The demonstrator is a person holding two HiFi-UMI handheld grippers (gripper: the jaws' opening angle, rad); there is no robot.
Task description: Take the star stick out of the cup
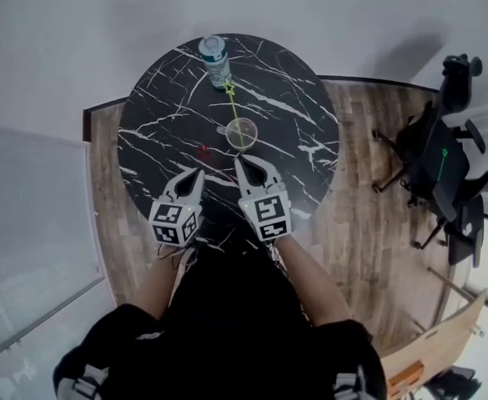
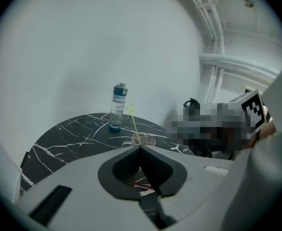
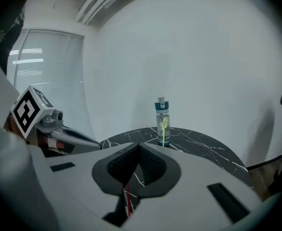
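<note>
both closed, holding nothing: left gripper [image 1: 195, 173], right gripper [image 1: 242, 162]. star stick [image 1: 233, 111] stands in cup [image 1: 242, 132]. closed jaws could bump light cup, tip it, drop stick.

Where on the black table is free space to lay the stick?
The table is bare right of the cup, up to its rim, and far left of the bottle. Crowded: the middle line, with bottle, star stick and cup.
</note>
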